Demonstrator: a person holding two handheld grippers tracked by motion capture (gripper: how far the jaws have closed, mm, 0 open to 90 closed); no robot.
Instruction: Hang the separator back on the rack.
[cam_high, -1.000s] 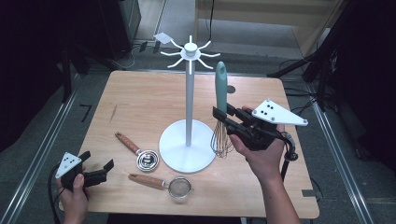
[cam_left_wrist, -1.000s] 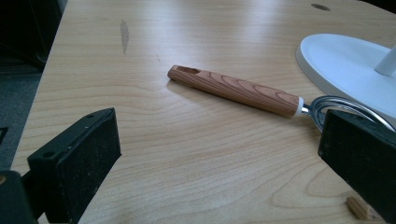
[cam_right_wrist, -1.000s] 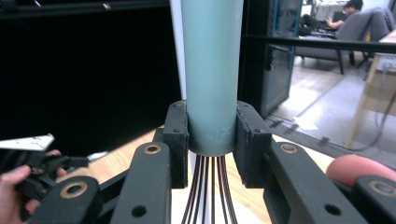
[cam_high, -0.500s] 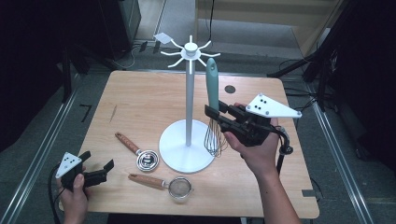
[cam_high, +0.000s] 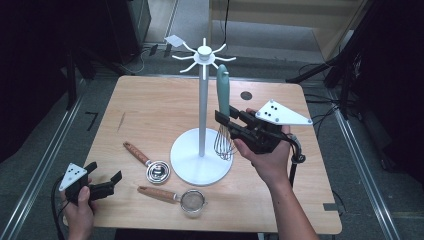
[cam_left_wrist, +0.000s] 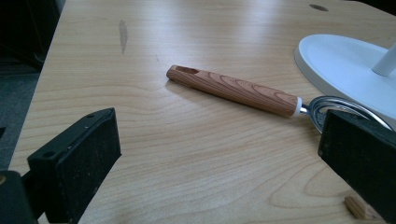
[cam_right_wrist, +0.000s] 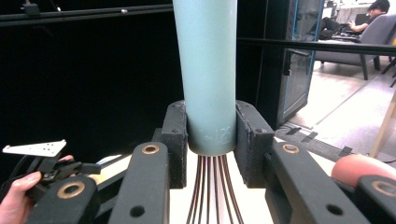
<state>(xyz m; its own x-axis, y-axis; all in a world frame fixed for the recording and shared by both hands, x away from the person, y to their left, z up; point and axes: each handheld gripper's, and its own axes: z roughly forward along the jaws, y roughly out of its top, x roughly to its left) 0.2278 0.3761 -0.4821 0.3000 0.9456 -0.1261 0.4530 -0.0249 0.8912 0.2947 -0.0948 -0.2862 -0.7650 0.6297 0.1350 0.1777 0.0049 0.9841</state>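
Right gripper view looks straight along 2 black jaws clamped on the lower end of a pale teal, round-handled whisk (cam_right_wrist: 208, 79), pads pressed flat against either side of the handle just above where the thin metal wires fan out. The handle rises upright between them, smooth and slightly tapered.

From the high view, the right gripper (cam_high: 226, 121) holds that whisk (cam_high: 223, 95) upright just beside the pole of a white mug-tree stand with short radiating hooks at its top (cam_high: 203, 54). The wire balloon hangs above the stand's round base, and the handle tip sits a little below and right of the hooks. The whisk looks light and stiff in the handle, springy in the wires. The plastic-looking handle may be slippery, so I judge the grip near the wire end is firm but leaves the top free to swing; the wires themselves would bend if squeezed.

Further out on the light wooden table (cam_high: 150, 100) lie a small steel measuring cup with a wooden handle (cam_high: 148, 161) and a small mesh strainer with a wooden handle (cam_high: 172, 198), both left of the base.

At the near left corner, the left gripper (cam_high: 105, 180) rests low with its 2 jaws standing wide apart around nothing, the cup's wooden handle (cam_left_wrist: 233, 88) lying on the table ahead of them.
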